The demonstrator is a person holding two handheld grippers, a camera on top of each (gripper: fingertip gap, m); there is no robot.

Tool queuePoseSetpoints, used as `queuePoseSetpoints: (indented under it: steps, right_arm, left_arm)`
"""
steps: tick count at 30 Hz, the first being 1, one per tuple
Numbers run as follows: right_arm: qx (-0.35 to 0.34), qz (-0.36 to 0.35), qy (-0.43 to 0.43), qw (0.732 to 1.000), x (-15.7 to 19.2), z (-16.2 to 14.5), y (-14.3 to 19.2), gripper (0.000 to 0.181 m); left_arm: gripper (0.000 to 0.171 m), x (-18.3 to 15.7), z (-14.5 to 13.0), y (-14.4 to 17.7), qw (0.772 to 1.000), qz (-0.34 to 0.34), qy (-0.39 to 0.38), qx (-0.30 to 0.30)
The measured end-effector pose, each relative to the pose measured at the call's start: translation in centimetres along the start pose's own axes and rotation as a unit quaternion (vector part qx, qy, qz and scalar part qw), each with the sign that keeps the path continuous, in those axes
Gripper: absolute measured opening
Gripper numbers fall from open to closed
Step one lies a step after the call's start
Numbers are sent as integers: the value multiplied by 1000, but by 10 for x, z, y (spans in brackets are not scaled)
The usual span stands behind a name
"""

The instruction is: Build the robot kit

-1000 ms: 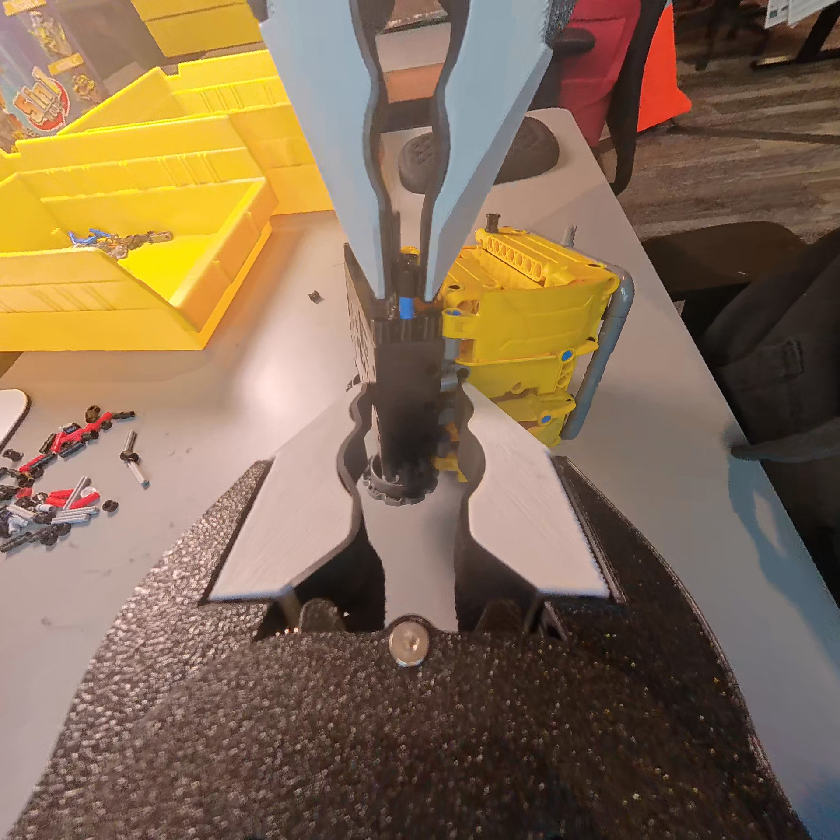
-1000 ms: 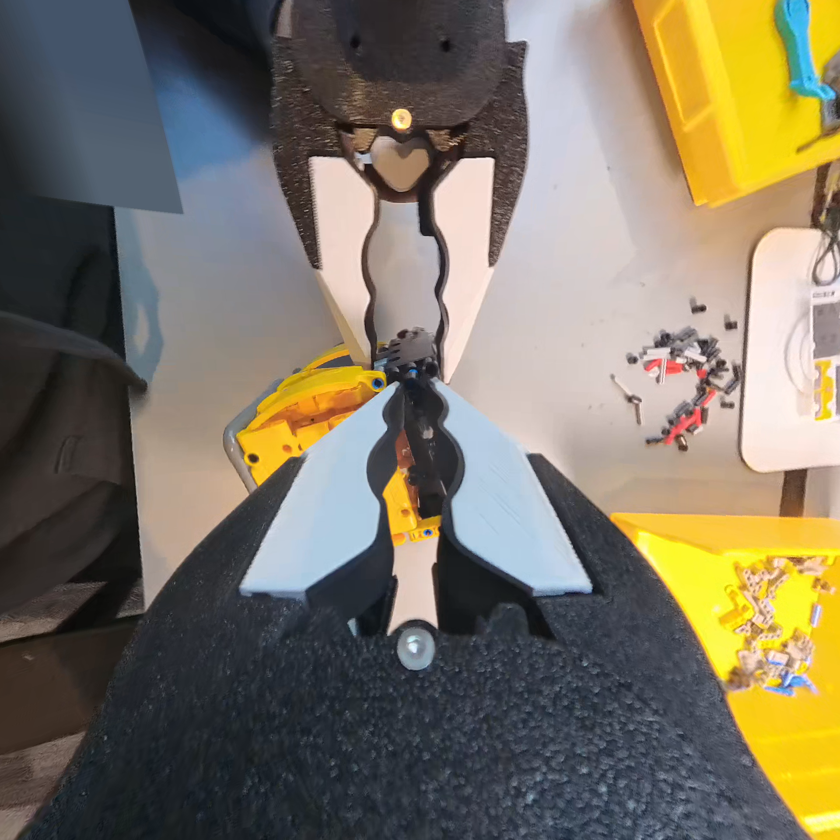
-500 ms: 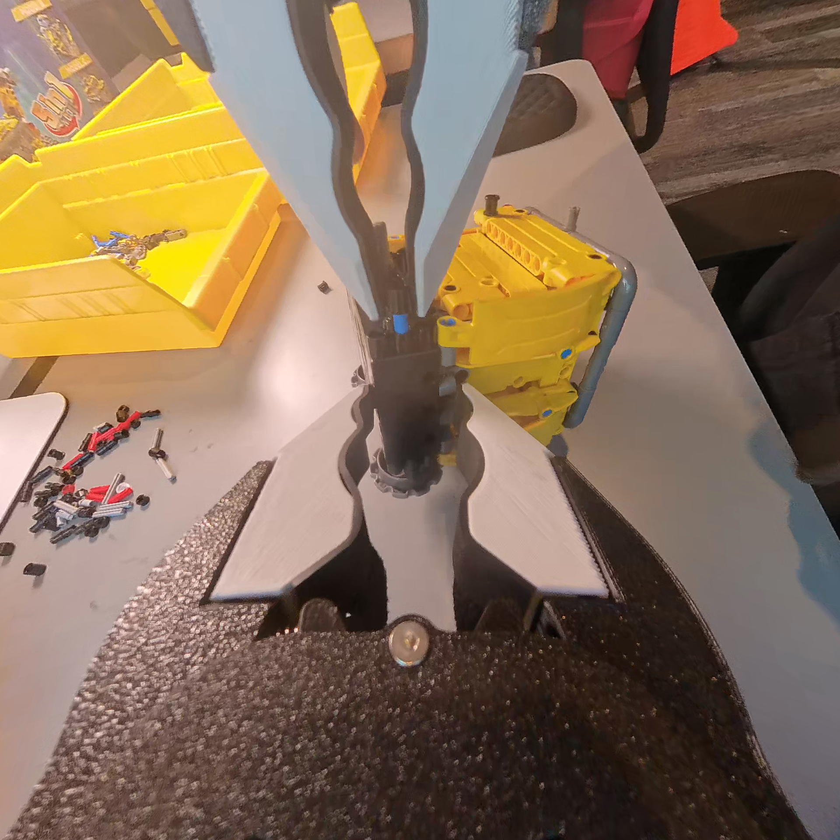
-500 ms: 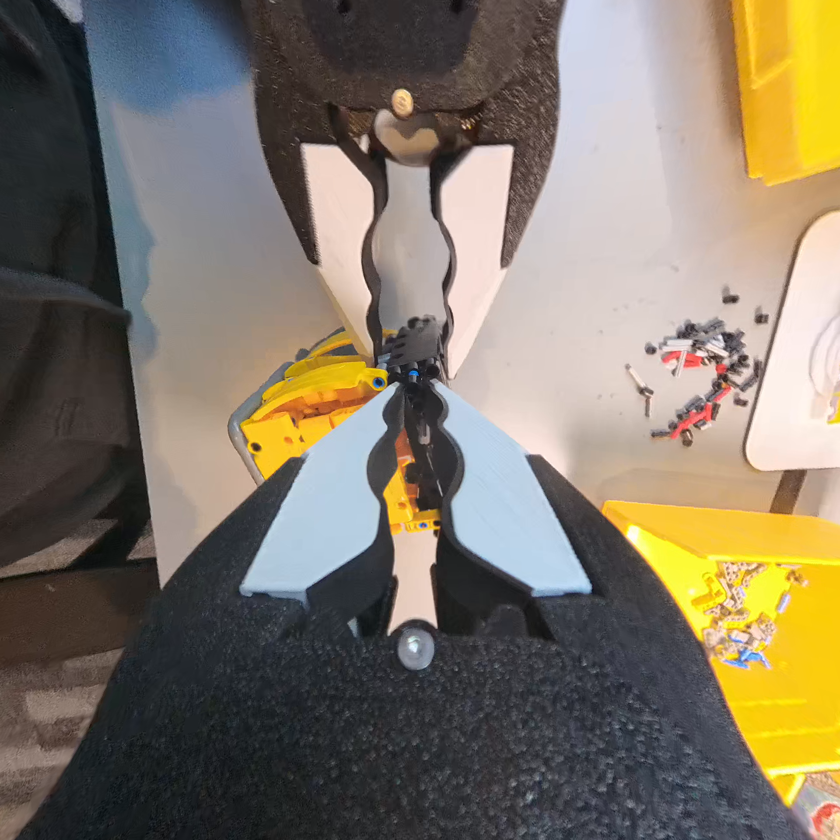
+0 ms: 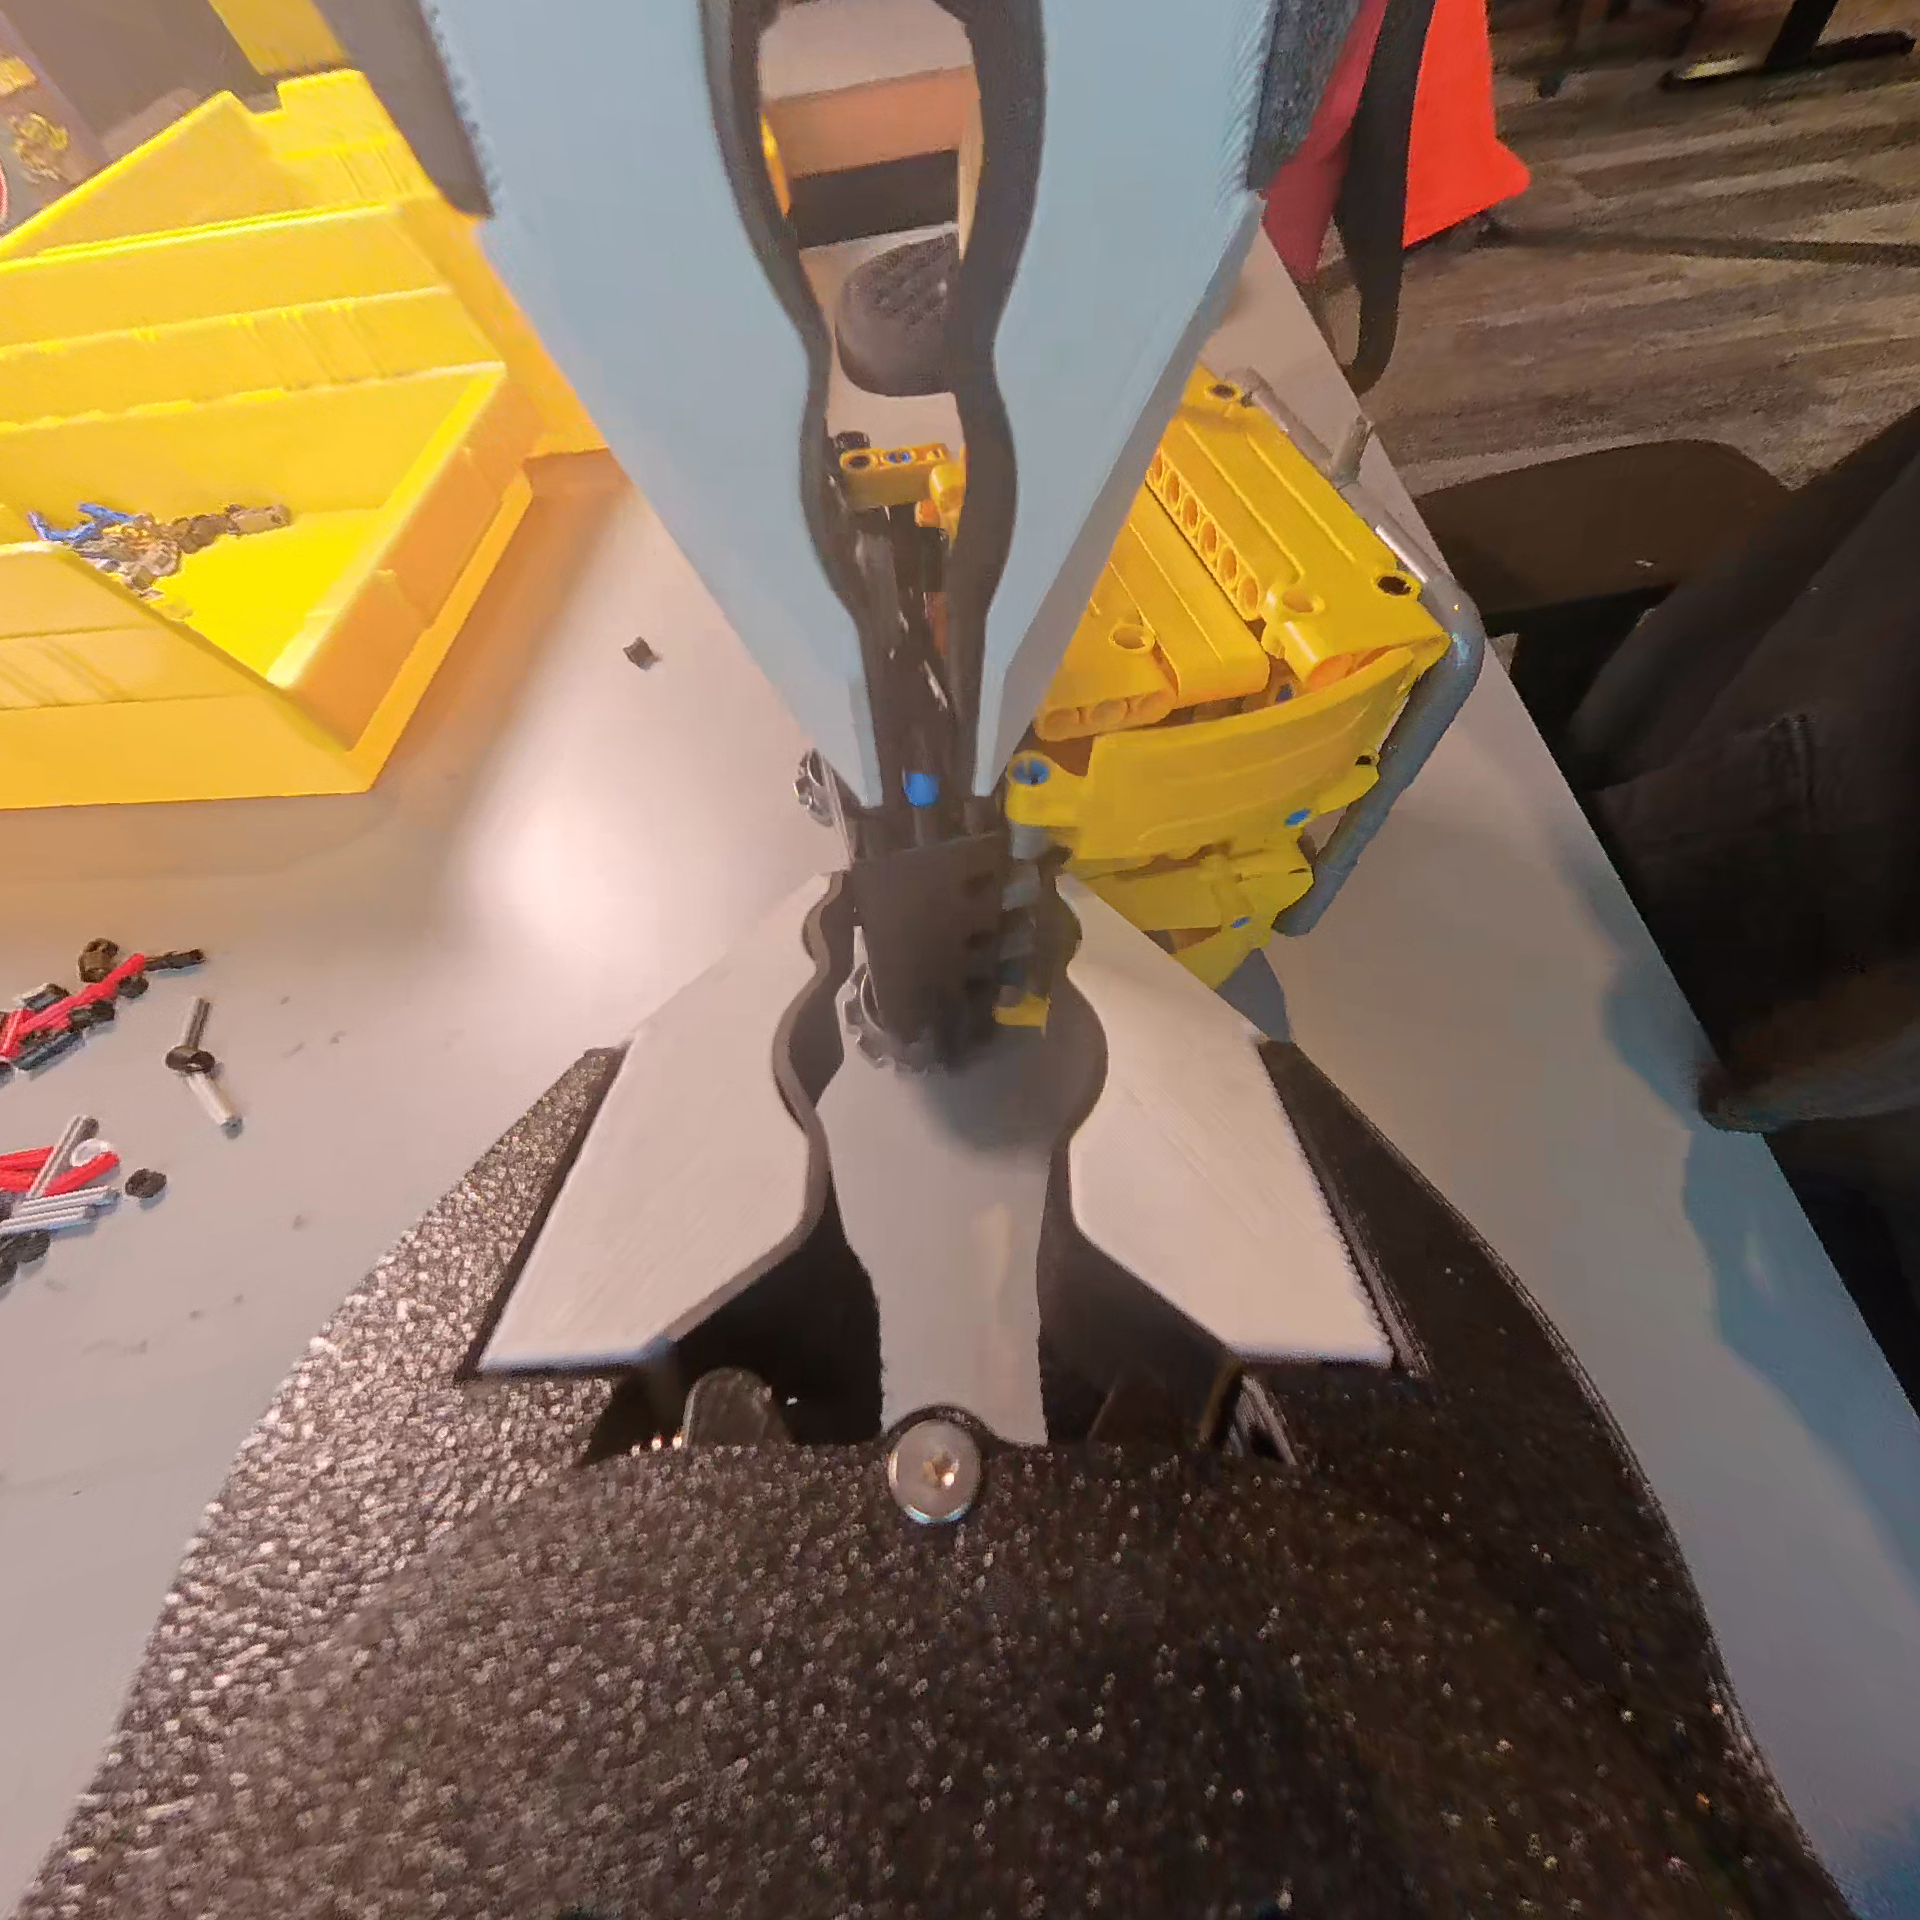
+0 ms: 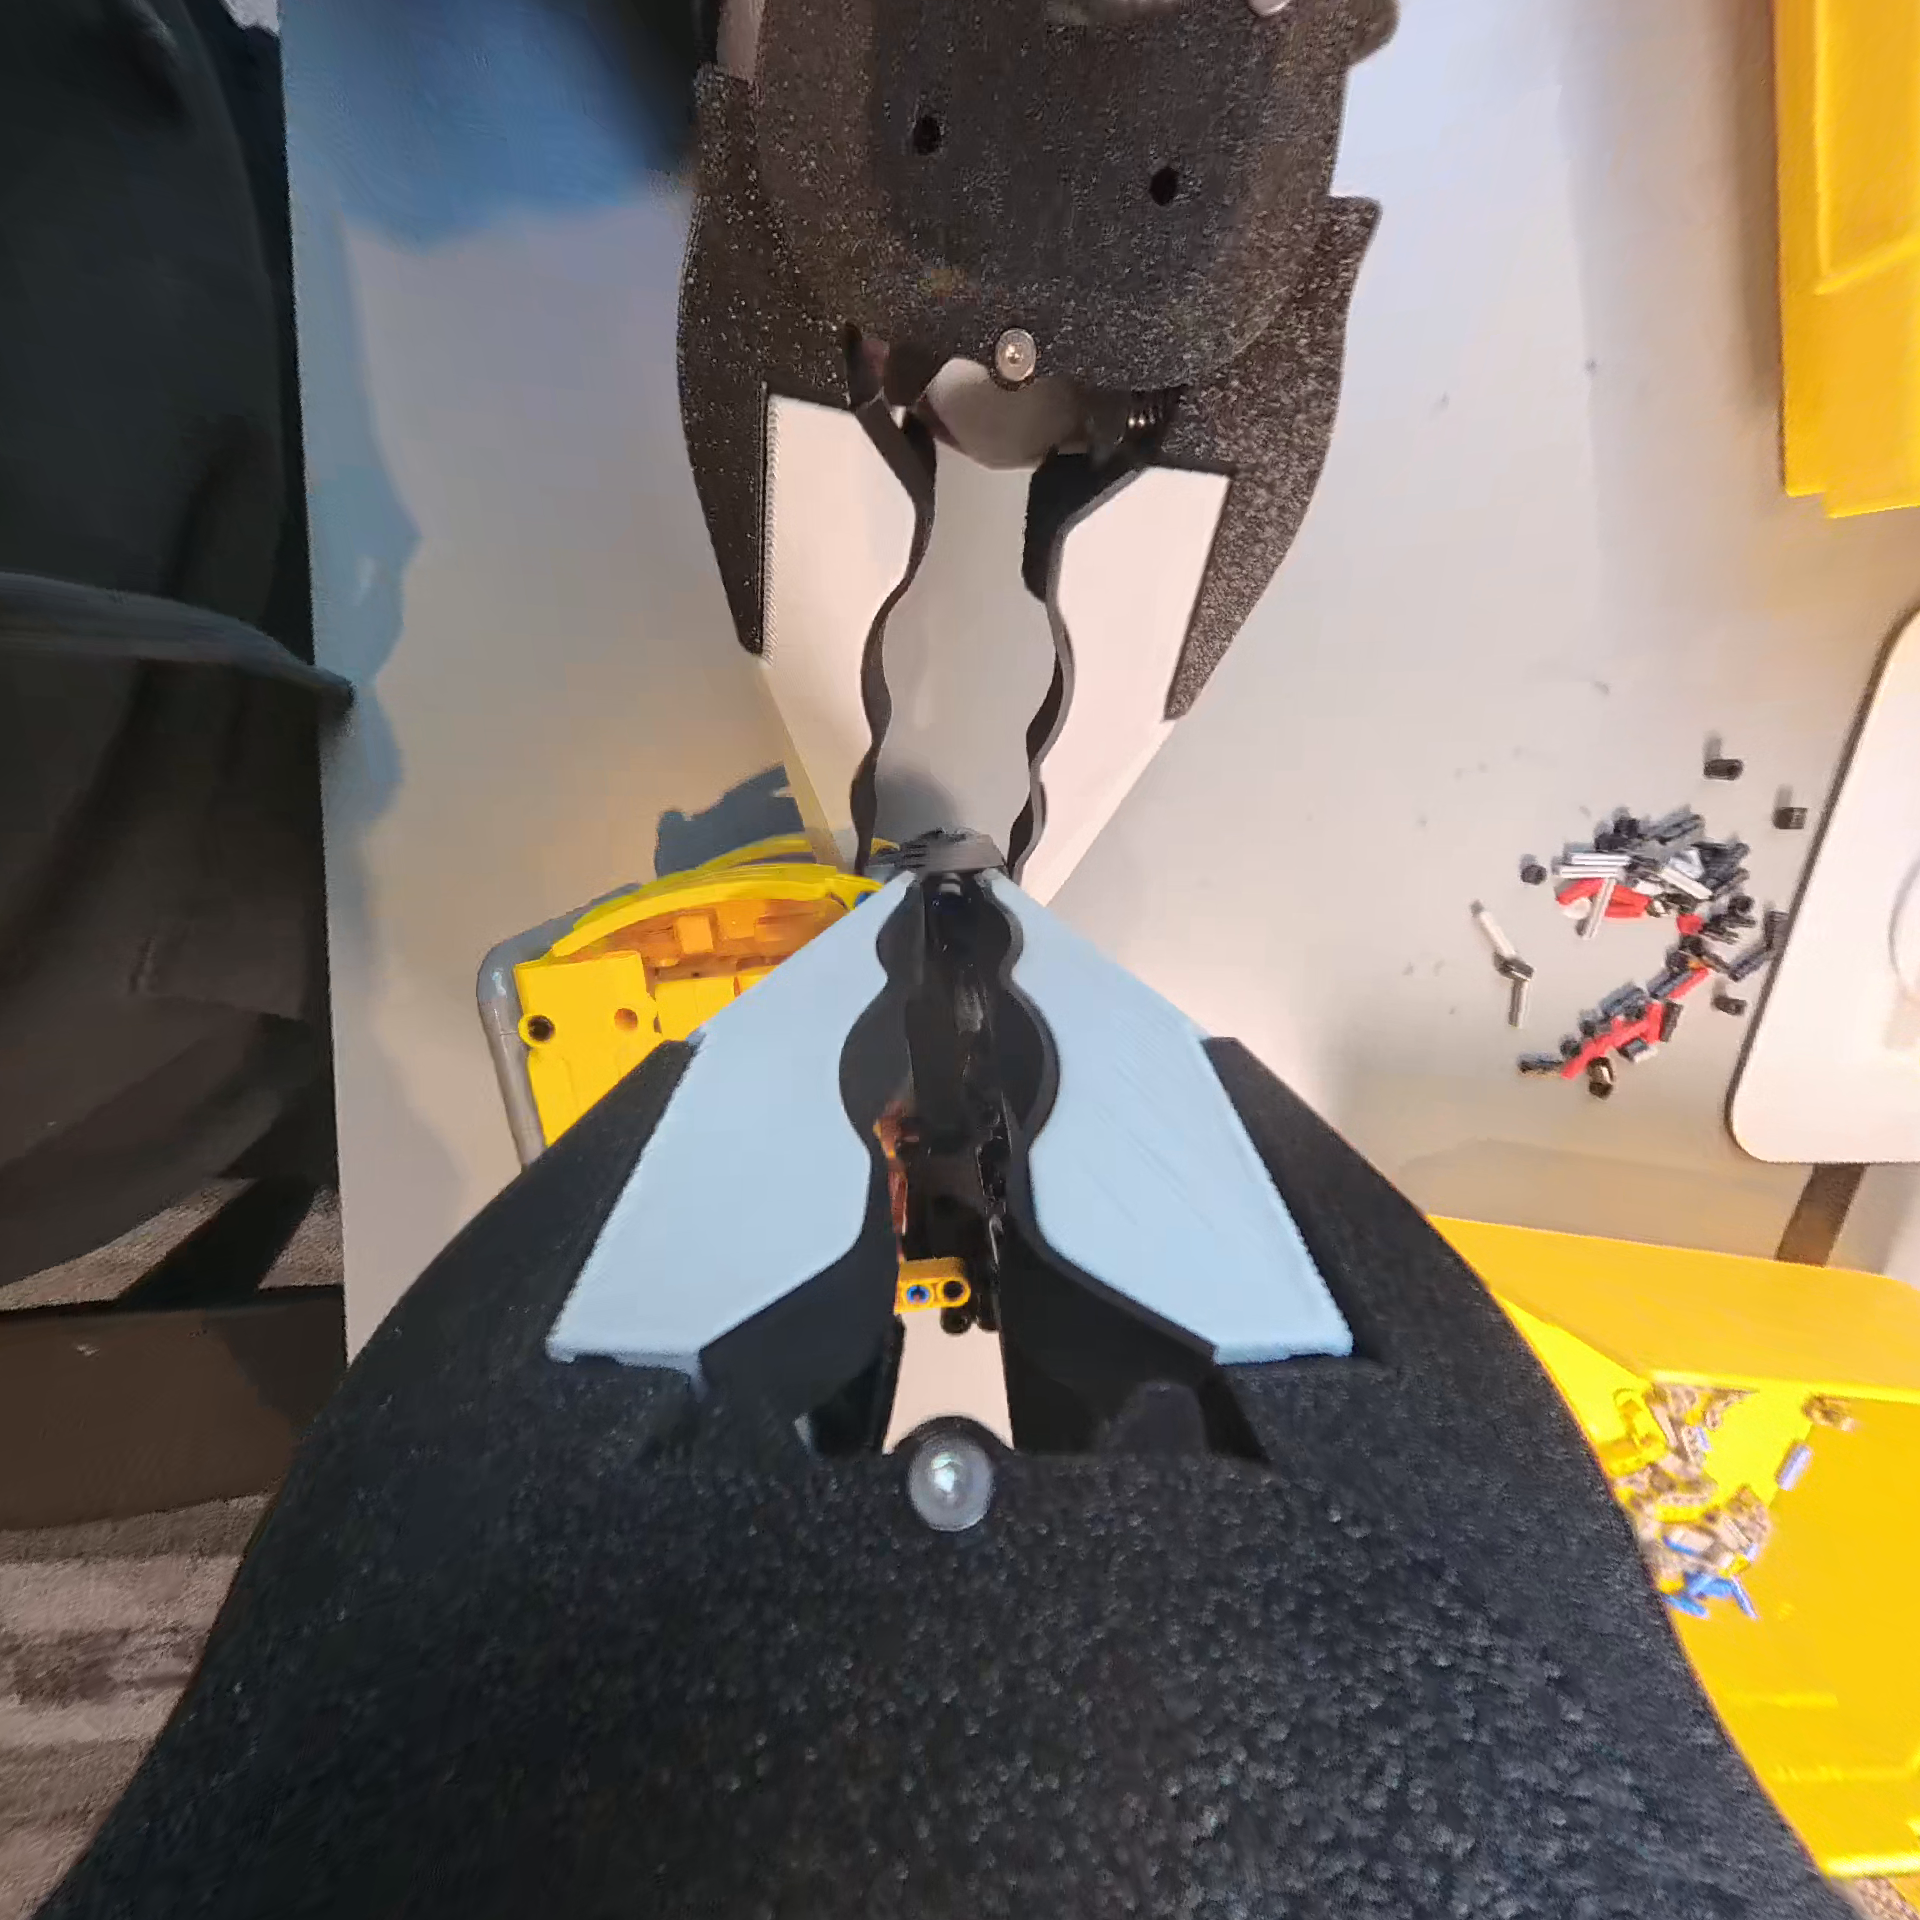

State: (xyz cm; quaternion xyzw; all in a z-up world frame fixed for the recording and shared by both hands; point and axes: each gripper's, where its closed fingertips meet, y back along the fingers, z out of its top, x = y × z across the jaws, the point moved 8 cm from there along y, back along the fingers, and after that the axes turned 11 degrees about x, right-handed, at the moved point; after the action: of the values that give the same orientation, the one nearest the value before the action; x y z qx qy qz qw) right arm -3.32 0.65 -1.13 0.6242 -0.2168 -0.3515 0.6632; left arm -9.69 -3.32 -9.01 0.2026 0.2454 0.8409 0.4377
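Evidently bracing it from both ends, the left tongs (image 5: pixel 940 914) and right tongs (image 6: pixel 951 883) clamp one black-and-yellow brick model (image 5: pixel 1226 665) above the table (image 5: pixel 520 914).

Right tongs (image 5: pixel 925 800) now much larger in left wrist view, filling more of upper frame than 1 s ago; tips on same black column of brick model (image 5: pixel 935 914). Model (image 6: pixel 665 966) tilted since then: yellow top panels face left camera more. In right wrist view left tongs (image 6: pixel 940 852) bigger, body nearer, rolled slightly. Loose parts pile (image 5: pixel 62 1039) slid toward left frame edge. Yellow bins (image 5: pixel 260 436) shifted left.
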Motion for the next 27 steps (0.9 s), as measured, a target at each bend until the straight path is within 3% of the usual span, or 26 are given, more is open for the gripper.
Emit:
queuePoseSetpoints:
  steps: [6,12,20,27]
  right_arm:
    - [-11,-4,17,1000,0,-7,11,17]
    - [-8,-12,26,1000,-4,-8,16,7]
    - [6,-5,-22,1000,-13,-4,14,5]
    - [35,24,-14,999,-10,1,7,5]
  left_arm:
    - [32,2,2,1,1000,-4,5,-9]
    - [32,3,3,3,1000,5,1,-7]
    - [30,5,4,6,1000,24,9,-3]
    - [30,4,3,0,1000,19,5,10]
